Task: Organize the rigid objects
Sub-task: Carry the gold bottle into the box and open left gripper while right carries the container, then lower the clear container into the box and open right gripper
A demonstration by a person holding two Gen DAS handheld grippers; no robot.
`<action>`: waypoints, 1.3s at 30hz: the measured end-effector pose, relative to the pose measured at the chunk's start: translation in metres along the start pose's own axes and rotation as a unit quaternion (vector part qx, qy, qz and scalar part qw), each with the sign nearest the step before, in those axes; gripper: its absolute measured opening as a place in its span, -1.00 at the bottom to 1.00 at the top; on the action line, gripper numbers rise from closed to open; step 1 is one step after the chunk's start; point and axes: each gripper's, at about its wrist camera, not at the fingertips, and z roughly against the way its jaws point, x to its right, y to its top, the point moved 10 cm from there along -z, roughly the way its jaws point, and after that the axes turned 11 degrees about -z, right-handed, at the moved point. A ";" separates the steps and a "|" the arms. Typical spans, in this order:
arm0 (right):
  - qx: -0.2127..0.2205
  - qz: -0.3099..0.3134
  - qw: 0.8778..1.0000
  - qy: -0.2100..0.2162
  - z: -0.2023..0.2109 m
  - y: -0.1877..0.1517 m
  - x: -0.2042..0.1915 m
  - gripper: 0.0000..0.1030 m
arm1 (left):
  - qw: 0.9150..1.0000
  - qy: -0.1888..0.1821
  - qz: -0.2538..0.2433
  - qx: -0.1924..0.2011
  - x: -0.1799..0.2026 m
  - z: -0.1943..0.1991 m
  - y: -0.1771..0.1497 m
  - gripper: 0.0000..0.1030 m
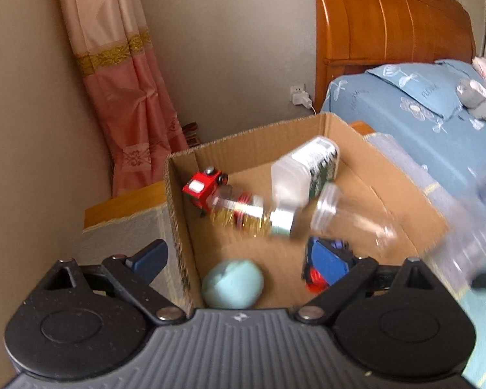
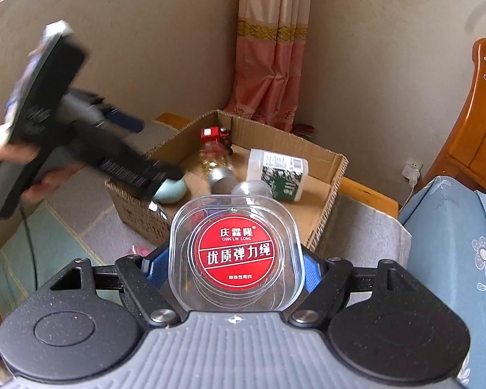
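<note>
An open cardboard box (image 1: 249,139) (image 2: 327,194) holds a red toy train (image 1: 204,186) (image 2: 215,134), a jar with gold contents and a silver lid (image 1: 252,217) (image 2: 215,165), a white bottle with a green label (image 1: 307,168) (image 2: 280,175), a clear plastic bottle (image 1: 350,217), a pale blue ball (image 1: 232,283) (image 2: 170,191) and a blue toy car (image 1: 327,264). My left gripper (image 1: 252,256) is open and empty above the box's near edge. My right gripper (image 2: 233,262) is shut on a clear square box with a red round label (image 2: 235,253), held before the cardboard box.
A bed with a blue floral cover (image 1: 437,123) (image 2: 463,243) and wooden headboard (image 1: 388,22) stands to the right. A pink curtain (image 1: 123,87) (image 2: 272,52) hangs in the corner. The left gripper's body and the holding hand (image 2: 48,129) are at the left. A grey rug (image 2: 356,227) lies under the box.
</note>
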 end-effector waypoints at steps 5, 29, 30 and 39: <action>-0.001 -0.002 1.000 0.008 -0.010 0.018 -0.009 0.57 | 1.000 0.014 -0.003 -0.002 -0.003 0.029 -0.019 0.89; -0.032 0.017 0.998 0.046 -0.084 0.056 -0.087 1.00 | 0.995 0.057 0.077 -0.014 -0.035 0.066 -0.102 0.91; -0.030 0.018 0.998 0.045 -0.081 0.055 -0.087 1.00 | 0.995 0.056 0.077 -0.014 -0.034 0.066 -0.102 0.91; -0.020 0.005 1.000 0.015 -0.053 0.035 -0.076 1.00 | 0.996 0.048 0.069 -0.005 -0.018 0.075 -0.101 0.91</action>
